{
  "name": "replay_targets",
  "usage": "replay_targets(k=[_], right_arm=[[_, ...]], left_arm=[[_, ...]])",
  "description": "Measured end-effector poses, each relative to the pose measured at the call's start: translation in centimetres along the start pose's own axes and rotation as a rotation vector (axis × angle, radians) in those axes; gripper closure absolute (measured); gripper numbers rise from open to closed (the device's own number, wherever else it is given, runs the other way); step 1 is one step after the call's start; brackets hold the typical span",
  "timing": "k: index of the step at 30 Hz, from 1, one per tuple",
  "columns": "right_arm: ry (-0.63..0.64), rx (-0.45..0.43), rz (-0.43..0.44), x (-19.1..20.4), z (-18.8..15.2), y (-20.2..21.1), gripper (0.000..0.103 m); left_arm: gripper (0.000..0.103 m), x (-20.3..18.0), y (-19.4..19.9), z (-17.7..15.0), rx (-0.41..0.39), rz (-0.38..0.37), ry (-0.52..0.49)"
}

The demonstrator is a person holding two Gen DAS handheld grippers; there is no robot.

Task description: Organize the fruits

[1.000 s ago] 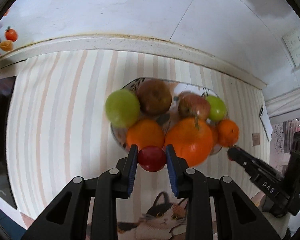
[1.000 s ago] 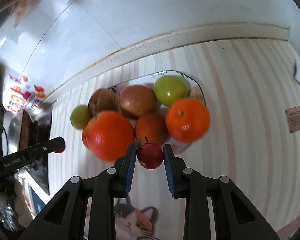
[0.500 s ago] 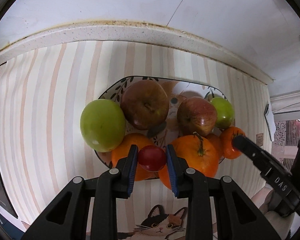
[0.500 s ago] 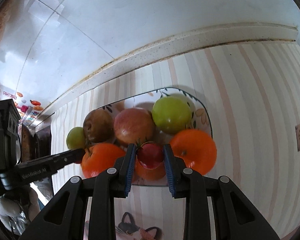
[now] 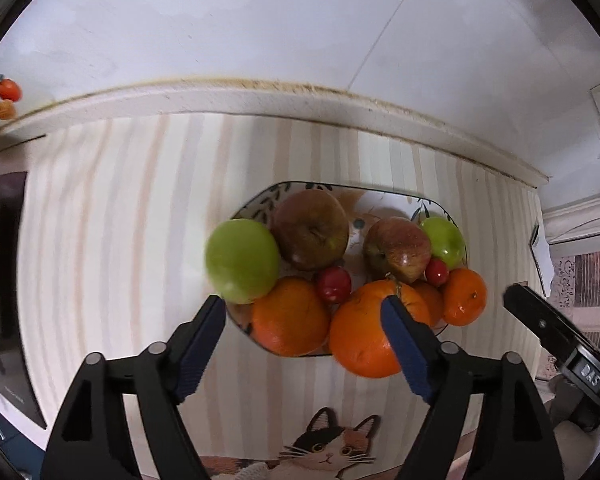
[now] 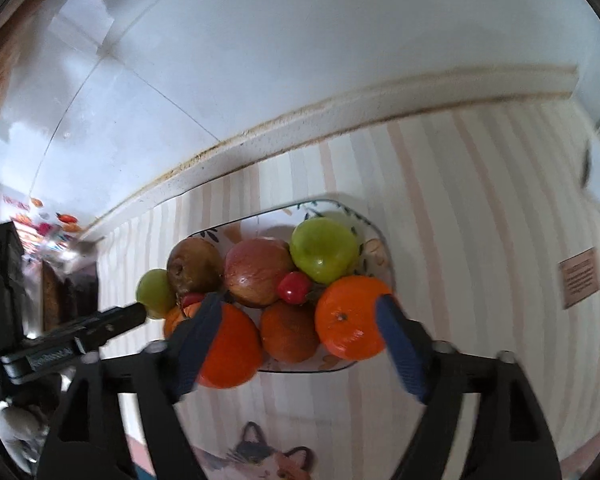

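Both pairs of jaws stand wide apart and empty, having just been opening: the left gripper [image 5: 302, 314] above the near edge of the plate [image 5: 384, 196], the right gripper [image 6: 300, 308] likewise from the other side. Just beyond the left jaws a small red fruit [image 5: 333, 284] lies wedged among a green apple [image 5: 242, 266], a brownish apple [image 5: 310, 234] and two oranges [image 5: 290, 316]; a second red fruit [image 6: 294, 288] sits ahead of the right jaws, between a red apple [image 6: 258, 272], another green apple [image 6: 324, 250] and an orange [image 6: 350, 318]. All the fruit is heaped on the patterned plate, which rests on a striped cloth [image 5: 120, 220] over the worktop, a cat picture [image 5: 328, 448] at its near edge, a white wall behind. The step in hand looks like the release of the last small fruits onto the pile. Next, judging by the crowding, both grippers need to lift clear without nudging the oranges, which overhang the near rim and could roll off.
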State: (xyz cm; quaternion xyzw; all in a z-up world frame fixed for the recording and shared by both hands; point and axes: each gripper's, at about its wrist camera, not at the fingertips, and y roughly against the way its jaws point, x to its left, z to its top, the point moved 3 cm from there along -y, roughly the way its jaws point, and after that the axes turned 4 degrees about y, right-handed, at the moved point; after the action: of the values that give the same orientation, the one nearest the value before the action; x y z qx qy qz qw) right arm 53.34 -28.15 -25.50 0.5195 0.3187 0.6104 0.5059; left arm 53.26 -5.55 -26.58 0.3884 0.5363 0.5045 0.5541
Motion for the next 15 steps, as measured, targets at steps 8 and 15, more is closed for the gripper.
replay_targets(k=[8, 15], right_arm=[[0.118, -0.072, -0.149, 2.7, -3.1, 4.6, 0.007], [0.128, -0.133, -0.168, 4.5, -7.7, 9.2, 0.007]], left_arm=[[0.019, 1.3, 4.2, -4.0, -0.105, 0.098, -0.015], [0.019, 1.1, 8.5, -8.4, -0.183, 0.116, -0.06]])
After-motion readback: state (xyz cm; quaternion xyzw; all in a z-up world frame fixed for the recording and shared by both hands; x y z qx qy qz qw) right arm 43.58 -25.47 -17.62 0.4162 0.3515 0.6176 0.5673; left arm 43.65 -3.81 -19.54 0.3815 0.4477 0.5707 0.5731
